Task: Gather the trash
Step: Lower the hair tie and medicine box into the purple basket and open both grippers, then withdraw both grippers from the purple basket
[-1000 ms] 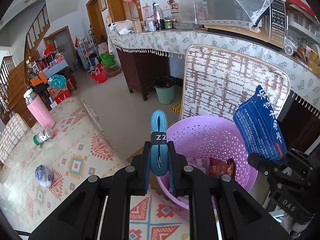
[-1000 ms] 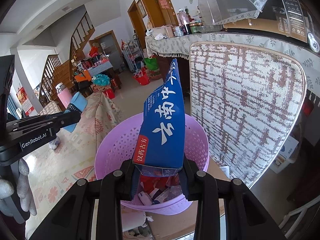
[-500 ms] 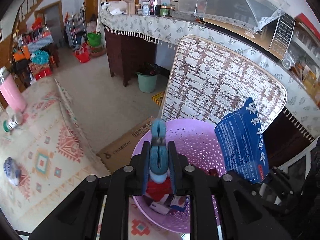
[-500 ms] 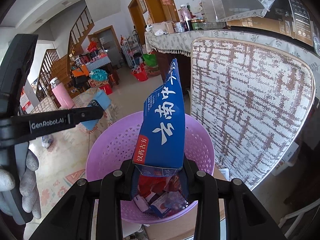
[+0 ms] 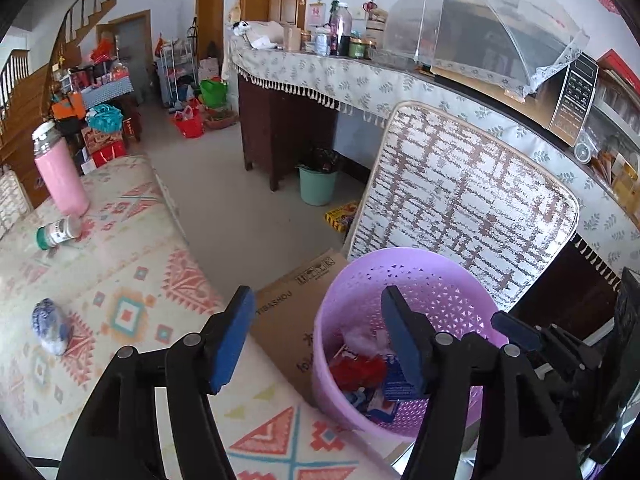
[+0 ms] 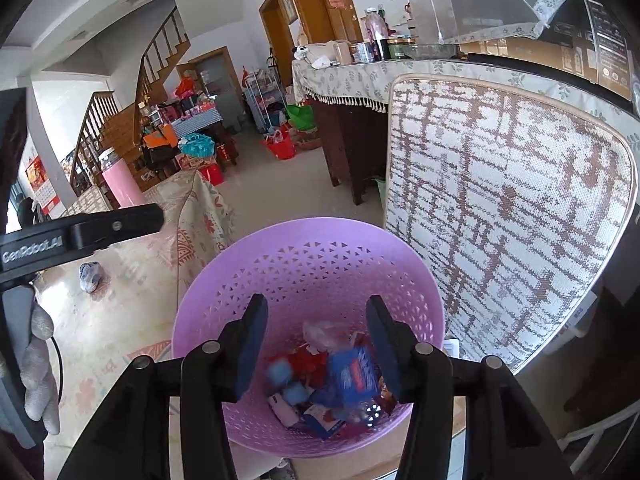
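A purple perforated basket (image 5: 416,276) (image 6: 308,240) stands on the floor beside the table and holds several wrappers. Among them lie a blue bag (image 6: 354,374) and a blurred light-blue item (image 6: 278,374). My left gripper (image 5: 320,338) is open and empty, above the basket's left rim. My right gripper (image 6: 312,344) is open and empty, right over the basket. A crumpled blue-white wad (image 5: 51,326) (image 6: 90,276) and a small green-capped bottle (image 5: 58,233) lie on the patterned tablecloth (image 5: 132,280).
A pink thermos (image 5: 60,174) stands at the table's far end. A woven chair back (image 5: 460,208) rises behind the basket. Flat cardboard (image 5: 296,300) lies under the basket. A teal bucket (image 5: 318,186) stands by a dark cabinet.
Both grippers opened. The light-blue strap left my left gripper and the blue bag left my right gripper; both now lie in the basket. The left gripper shifted left.
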Available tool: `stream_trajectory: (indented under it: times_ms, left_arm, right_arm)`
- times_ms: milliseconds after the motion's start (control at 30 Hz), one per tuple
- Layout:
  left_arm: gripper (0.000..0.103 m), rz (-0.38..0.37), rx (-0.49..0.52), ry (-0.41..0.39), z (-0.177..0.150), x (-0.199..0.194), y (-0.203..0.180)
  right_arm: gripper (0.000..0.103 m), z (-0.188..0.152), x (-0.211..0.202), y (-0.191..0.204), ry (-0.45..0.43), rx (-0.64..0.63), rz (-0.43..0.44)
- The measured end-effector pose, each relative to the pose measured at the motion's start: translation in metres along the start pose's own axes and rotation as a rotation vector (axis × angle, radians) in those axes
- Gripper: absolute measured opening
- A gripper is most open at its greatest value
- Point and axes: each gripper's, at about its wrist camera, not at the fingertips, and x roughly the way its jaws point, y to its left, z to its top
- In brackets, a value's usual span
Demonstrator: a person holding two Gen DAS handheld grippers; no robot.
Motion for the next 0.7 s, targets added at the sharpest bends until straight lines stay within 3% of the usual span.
stream_trajectory:
  times_ms: [267,400,700]
  left_arm:
    - [0.066,0.073,0.023,-0.041,-0.016,-0.028,0.017]
    - [0.074,0.132,0.014,-0.071,-0.028,-0.048,0.031]
    - [0.082,0.213,-0.048,-0.112,-0.064,-0.095,0.058]
  right_arm:
    - [0.056,0.0,-0.005,0.018,0.002,-0.012,0.007]
    - [0.062,-0.003,-0.013,0.031,-0.007,-0.021,0.011]
    - [0.063,-0.026,-0.029,0.057,-0.003,0.003,0.024]
